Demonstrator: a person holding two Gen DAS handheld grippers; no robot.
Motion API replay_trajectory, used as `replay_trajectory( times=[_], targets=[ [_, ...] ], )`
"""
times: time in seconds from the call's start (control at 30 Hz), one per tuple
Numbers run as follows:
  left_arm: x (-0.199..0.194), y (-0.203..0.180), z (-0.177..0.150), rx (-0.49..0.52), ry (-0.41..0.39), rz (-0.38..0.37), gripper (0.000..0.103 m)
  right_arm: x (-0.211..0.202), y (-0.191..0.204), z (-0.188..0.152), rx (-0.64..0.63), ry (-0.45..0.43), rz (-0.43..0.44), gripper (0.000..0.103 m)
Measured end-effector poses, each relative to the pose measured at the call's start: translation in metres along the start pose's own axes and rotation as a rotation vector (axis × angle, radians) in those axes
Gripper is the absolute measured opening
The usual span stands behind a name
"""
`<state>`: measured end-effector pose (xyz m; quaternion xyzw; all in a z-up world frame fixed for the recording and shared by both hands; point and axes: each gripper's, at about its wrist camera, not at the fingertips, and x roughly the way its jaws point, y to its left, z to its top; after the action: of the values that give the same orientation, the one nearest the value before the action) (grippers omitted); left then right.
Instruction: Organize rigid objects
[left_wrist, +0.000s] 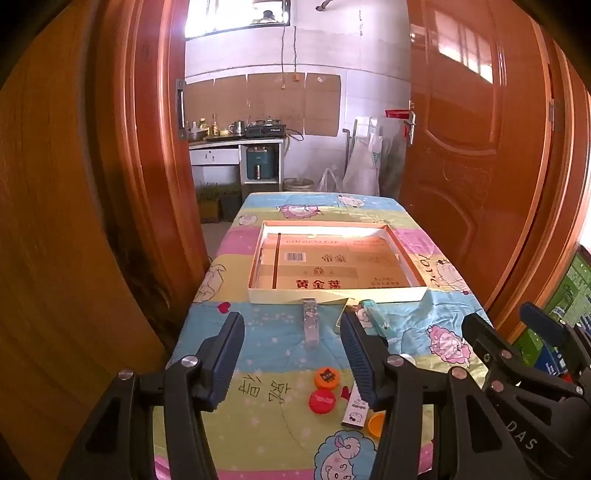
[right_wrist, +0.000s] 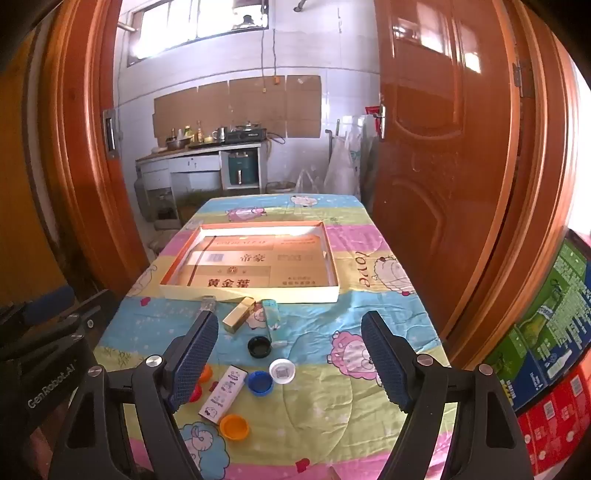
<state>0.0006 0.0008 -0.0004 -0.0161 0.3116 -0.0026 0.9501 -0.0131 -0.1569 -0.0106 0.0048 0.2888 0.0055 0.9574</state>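
both hand-held grippers, left (left_wrist: 291, 354) & right (right_wrist: 290, 356), released, empty. small gold rectangular box (right_wrist: 239, 314) lies on counter (right_wrist: 388, 317) just before shallow cardboard tray (right_wrist: 251, 295); prob light, stiff, slick; grip long sides.

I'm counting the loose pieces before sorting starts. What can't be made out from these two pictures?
- Left wrist view: the gold box and black cap are hidden behind the left gripper's right finger.
- Right wrist view: the red cap is mostly behind the right gripper's left finger.
- Small white box: print too small to read in either view.
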Motion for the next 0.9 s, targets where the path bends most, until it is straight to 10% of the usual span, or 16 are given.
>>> replay_trajectory(
  times=[0.9],
  targets=[
    [-0.004, -0.004, -0.002, 0.004, -0.011, 0.001, 0.054, 0.0, 0.004, -0.003, -0.008, 0.007, 0.005, 0.081]
  ],
)
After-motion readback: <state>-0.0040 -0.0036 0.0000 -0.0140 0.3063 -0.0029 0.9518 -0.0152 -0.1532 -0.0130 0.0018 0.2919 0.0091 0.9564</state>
